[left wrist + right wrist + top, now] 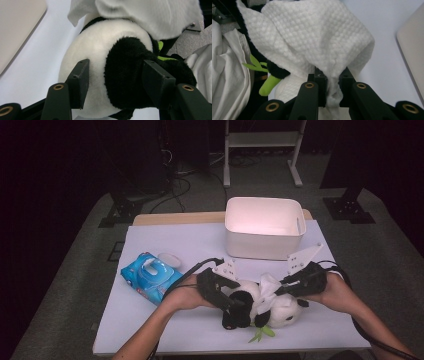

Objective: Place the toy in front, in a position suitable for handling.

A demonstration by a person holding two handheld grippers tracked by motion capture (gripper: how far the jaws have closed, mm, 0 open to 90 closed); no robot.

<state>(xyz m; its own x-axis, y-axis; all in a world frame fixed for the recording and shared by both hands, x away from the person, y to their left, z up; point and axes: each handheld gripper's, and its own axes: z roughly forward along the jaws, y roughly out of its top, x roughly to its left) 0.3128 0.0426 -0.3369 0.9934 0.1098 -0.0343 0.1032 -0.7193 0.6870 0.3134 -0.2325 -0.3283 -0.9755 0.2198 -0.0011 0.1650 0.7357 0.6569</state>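
A black-and-white panda plush (285,311) lies on its side near the front of the white table (175,320). My left gripper (239,304) comes in from the left. In the left gripper view its jaws press into the panda's (100,50) white body and a black limb, so the left gripper (117,82) is shut on it. My right gripper (278,290) comes from the right and pinches a white textured wipe (265,287). In the right gripper view the wipe (312,37) drapes over the panda, its end bunched between the shut jaws of that gripper (333,87).
A blue wet-wipes pack (150,277) with its lid flipped open lies at the left. A white plastic bin (265,227) stands at the back of the table. A green felt bamboo sprig (262,334) pokes out under the panda near the front edge.
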